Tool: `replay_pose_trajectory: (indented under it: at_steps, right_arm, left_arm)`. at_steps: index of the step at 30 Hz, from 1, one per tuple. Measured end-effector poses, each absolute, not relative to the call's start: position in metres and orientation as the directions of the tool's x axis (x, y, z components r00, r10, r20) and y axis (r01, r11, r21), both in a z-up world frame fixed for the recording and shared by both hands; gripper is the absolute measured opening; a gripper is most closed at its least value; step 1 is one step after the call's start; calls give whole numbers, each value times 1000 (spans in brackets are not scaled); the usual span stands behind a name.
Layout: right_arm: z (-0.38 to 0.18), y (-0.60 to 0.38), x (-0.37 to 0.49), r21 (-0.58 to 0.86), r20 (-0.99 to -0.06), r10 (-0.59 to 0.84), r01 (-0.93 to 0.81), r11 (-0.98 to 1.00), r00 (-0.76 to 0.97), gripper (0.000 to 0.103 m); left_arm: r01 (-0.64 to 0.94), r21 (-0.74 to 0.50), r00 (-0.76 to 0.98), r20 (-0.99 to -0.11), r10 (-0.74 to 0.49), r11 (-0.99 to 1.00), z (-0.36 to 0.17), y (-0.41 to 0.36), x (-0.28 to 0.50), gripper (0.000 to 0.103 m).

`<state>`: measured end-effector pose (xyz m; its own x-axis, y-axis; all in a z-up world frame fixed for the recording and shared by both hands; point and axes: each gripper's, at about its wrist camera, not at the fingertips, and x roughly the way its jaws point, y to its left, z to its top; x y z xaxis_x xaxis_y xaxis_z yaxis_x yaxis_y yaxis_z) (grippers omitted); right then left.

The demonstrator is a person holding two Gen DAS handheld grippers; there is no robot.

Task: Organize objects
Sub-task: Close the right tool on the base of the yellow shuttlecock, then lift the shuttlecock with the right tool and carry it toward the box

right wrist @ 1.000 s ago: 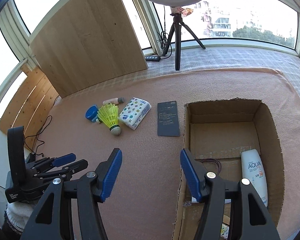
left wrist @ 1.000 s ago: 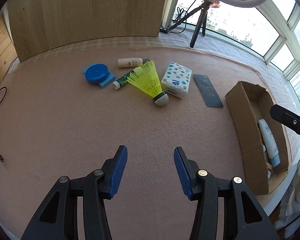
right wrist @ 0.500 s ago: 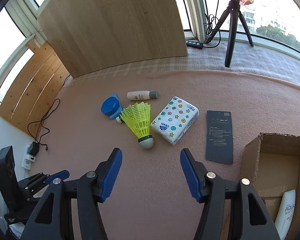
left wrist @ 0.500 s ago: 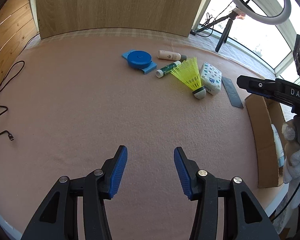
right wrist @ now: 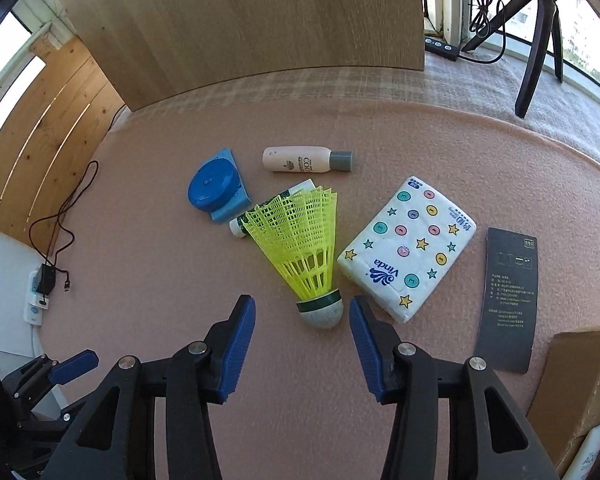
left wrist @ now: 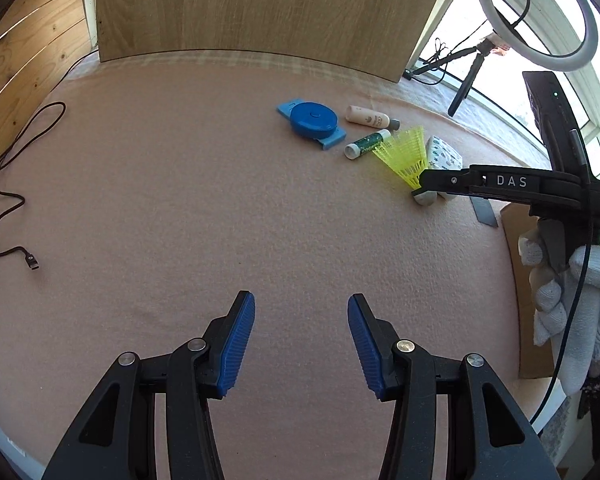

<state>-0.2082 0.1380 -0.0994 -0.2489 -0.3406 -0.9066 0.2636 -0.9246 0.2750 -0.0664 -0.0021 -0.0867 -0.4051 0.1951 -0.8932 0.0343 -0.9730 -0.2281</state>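
on the pink mat: one yellow shuttlecock (right wrist: 300, 240), one tissue pack (right wrist: 408, 248), one cream bottle (right wrist: 300, 159), one green-and-white tube (left wrist: 367, 143), one blue round case (right wrist: 214, 190), one dark card (right wrist: 508, 296). near right: one cardboard box (right wrist: 576, 380).

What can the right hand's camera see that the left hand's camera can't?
Only the right wrist view shows the whole dark printed card, the white power strip with its plug and the black tripod legs.

Only the left wrist view shows the white ring light and a gloved hand holding the right gripper.

Both show the yellow plastic shuttlecock, blue round tape measure, cream bottle with grey cap, spotted white tissue pack, green-and-white tube and brown cardboard box.
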Motion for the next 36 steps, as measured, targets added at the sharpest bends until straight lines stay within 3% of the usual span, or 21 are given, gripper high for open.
replay_pose_trajectory:
  at_steps: [7,13,22,36]
  right_arm:
    - [-112,136,-217,260,-918,-319,253,-932,-234,41]
    - [-122,133,-223,252,-928,-305,244,-936,-214,26]
    - [-123,137,-212,305,-918,-349,228,-925,-189,26]
    - [-133,155,-147,474,-864,-487,122,-872,-124,26]
  left_arm:
    - [23,-235,-395,-895,207,-972,-91,1,-70,52]
    - [22,-238,-391,-896,210,-971,-93,5,-73,52]
    - [25,-244,-397,-892,214,-969,-95,7,-77,52]
    - [-120,-245,-354,-895,272,-962,-114,61,-79,52]
